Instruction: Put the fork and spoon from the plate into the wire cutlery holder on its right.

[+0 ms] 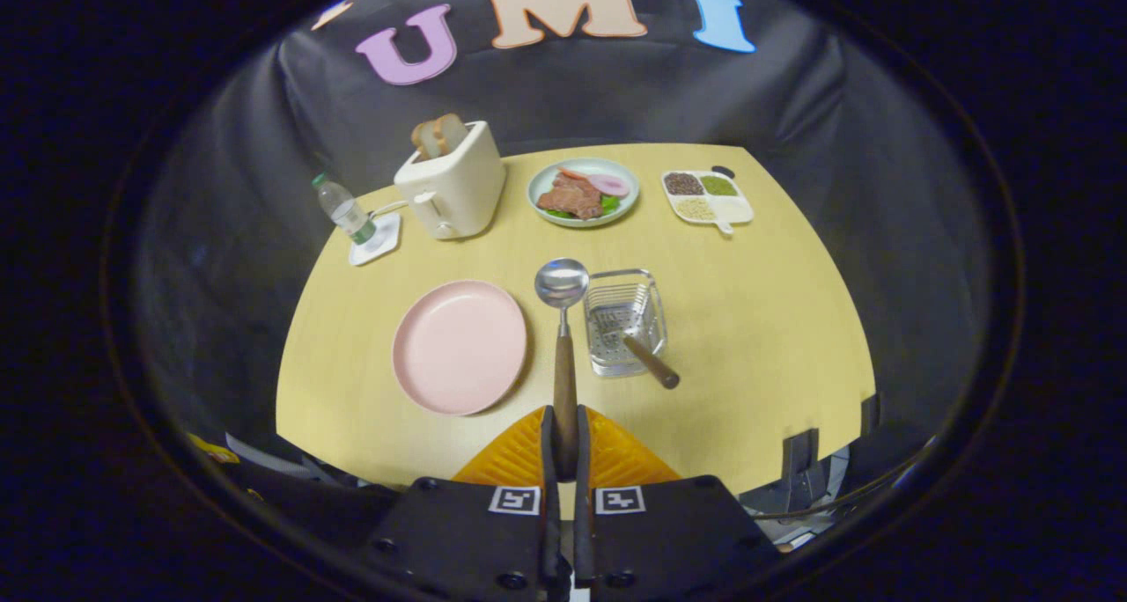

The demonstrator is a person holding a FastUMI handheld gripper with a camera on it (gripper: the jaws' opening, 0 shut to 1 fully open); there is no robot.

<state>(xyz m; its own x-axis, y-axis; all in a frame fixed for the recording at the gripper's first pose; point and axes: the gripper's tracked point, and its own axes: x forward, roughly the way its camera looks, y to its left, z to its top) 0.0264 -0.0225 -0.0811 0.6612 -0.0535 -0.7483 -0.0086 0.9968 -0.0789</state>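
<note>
A staged breakfast booth: cloth-walled table with toaster and food plate.

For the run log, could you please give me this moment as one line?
gripper: shut on spoon | spoon: lifted, between pink plate and wire holder | fork: in holder | plate: empty

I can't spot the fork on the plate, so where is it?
The fork already stands in the wire cutlery holder, right of the pink plate; the gripper holds the spoon.

light: even, overhead, soft shadows | focus: sharp centre | edges: fisheye bending, darker rim
</note>
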